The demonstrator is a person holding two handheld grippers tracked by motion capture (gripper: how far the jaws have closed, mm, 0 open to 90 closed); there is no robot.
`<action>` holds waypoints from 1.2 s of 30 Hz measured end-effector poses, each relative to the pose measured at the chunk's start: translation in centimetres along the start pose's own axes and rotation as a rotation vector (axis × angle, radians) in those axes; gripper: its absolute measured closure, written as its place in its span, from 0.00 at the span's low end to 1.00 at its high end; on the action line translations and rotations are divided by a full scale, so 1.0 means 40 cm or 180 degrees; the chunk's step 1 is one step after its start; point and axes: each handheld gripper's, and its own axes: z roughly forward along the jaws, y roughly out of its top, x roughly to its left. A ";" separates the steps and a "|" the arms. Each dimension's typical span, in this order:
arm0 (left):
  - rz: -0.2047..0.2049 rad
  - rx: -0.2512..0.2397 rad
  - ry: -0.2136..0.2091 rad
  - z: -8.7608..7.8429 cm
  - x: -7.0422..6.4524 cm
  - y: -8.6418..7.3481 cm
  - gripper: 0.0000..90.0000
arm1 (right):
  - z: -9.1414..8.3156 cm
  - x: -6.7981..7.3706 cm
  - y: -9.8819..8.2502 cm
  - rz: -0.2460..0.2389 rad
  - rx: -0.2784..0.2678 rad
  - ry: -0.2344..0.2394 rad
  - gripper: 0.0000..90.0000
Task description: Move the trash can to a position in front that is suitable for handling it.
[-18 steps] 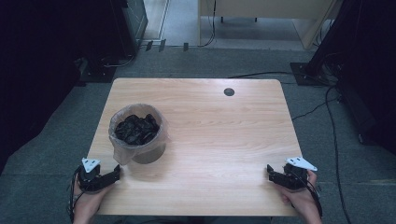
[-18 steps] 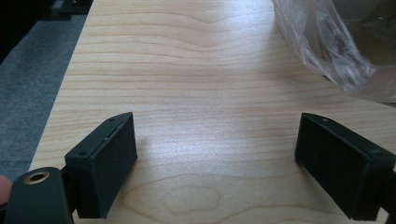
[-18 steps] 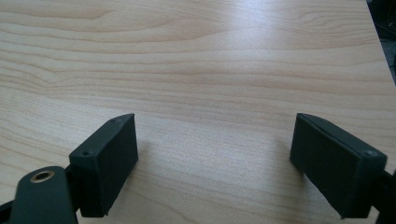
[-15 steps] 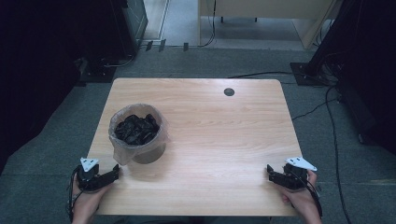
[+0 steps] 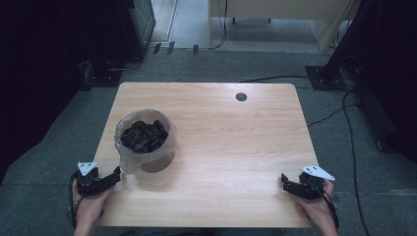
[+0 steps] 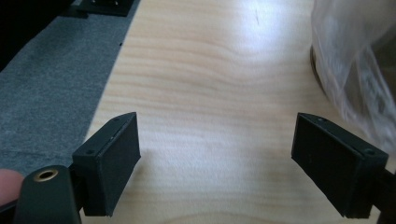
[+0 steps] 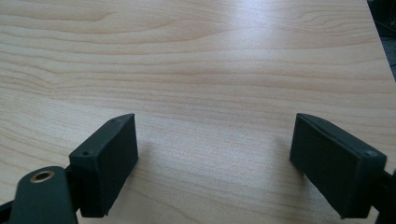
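Note:
A small bin (image 5: 147, 147) lined with a clear plastic bag stands on the left half of the wooden table (image 5: 231, 137), with dark crumpled stuff (image 5: 143, 136) inside it. My left gripper (image 5: 116, 173) lies low at the table's near left corner, just short of the bin's base, jaws open and nothing between them. In the left gripper view the bag (image 6: 359, 60) hangs at the upper right beyond my left gripper (image 6: 217, 140). My right gripper (image 5: 284, 178) rests at the near right corner, open over bare wood, as the right gripper view shows (image 7: 215, 144).
A dark round cable hole (image 5: 241, 97) sits near the table's far edge. Grey carpet surrounds the table, with cables (image 5: 344, 113) on the floor at the right and dark equipment (image 5: 133, 19) at the back left.

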 end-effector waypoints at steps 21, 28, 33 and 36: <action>-0.0296 -0.0411 -0.0074 0.028 -0.028 0.154 0.71 | 0.007 0.008 0.006 -0.0003 0.0008 -0.0058 0.18; -0.0294 -0.0465 -0.0159 0.066 -0.062 0.177 0.83 | 0.000 0.011 0.005 0.0071 -0.0105 -0.0199 0.33; -0.0243 -0.0443 -0.0318 0.086 -0.087 0.188 0.90 | -0.022 0.006 0.031 0.0343 -0.0226 -0.0288 0.47; -0.0215 -0.0447 -0.0366 0.090 -0.099 0.192 0.92 | -0.030 0.010 0.043 0.0326 -0.0261 -0.0268 0.48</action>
